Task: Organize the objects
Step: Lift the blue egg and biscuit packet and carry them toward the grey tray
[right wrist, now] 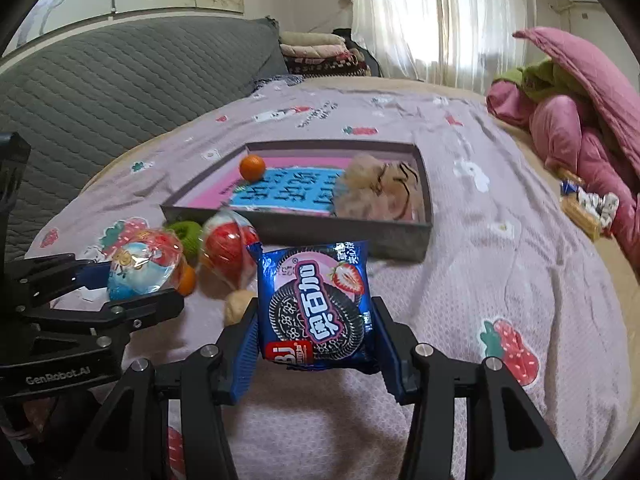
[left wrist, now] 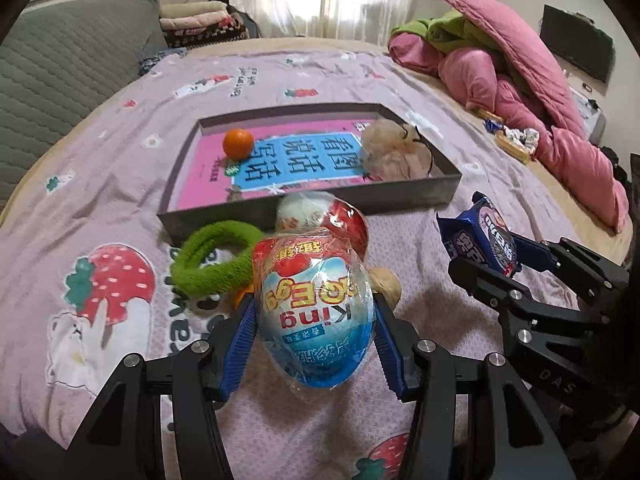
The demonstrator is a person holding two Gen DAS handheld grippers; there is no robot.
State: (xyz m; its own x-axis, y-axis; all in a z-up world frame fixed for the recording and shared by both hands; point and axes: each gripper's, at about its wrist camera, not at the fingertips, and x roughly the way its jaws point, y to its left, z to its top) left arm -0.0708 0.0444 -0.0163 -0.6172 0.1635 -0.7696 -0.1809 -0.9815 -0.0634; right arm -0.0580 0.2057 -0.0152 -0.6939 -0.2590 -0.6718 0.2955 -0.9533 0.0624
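Left gripper jaws pinching wrapped toy egg, right gripper jaws pinching cookie packet, both hovering over bed before tray (half filled). Risk: slick egg wrapper slipping out.

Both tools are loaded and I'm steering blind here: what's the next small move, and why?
Probably carry both forward over the tray. The left tool grips the toy egg, the right tool the cookie packet, both clear of the bedspread; the tray's middle looks free between the orange and pouch.
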